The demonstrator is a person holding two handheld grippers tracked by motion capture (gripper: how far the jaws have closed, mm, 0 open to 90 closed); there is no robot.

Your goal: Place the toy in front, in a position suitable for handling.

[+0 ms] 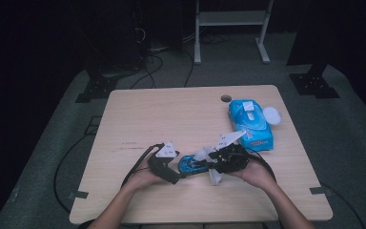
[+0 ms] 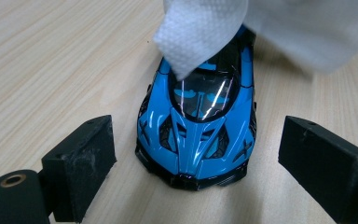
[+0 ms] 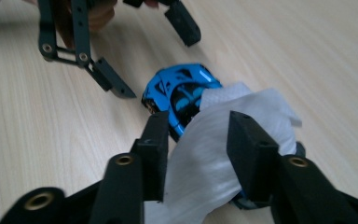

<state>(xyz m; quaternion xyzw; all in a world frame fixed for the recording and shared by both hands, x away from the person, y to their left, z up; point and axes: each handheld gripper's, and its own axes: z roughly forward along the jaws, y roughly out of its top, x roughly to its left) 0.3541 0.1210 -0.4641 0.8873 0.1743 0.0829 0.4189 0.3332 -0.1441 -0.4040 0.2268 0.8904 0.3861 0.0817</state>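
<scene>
I am looking down on a pale wooden table (image 1: 138, 119) with my two hands coming in from the near edge, each holding a black claw. A small blue toy car (image 1: 190, 165) sits on the table near that edge, between the two claws.

My left claw (image 1: 175, 174) sits just left of the car. From its own camera, the car (image 2: 198, 126) faces me nose first, lying in the gap ahead of the two pads. The jaws stand wide open, one pad (image 2: 81, 163) on each side, both clear of the car. They grip nothing.

My right claw (image 1: 208, 167) comes at the car from the right. In its own camera, a white wipe (image 3: 223, 149) lies draped between its jaws and over the rear half of the car (image 3: 179, 91). The jaws stand about half open. The wipe fills the gap between them, but I cannot tell whether the pads press on it. The car's blue front pokes out beyond the wipe, pointing toward the left claw (image 3: 154, 56) farther off.

Toward the far right of the table lies a blue pack of wipes (image 1: 250, 124), well apart from the car, its round white lid (image 1: 271, 115) flipped open.
</scene>
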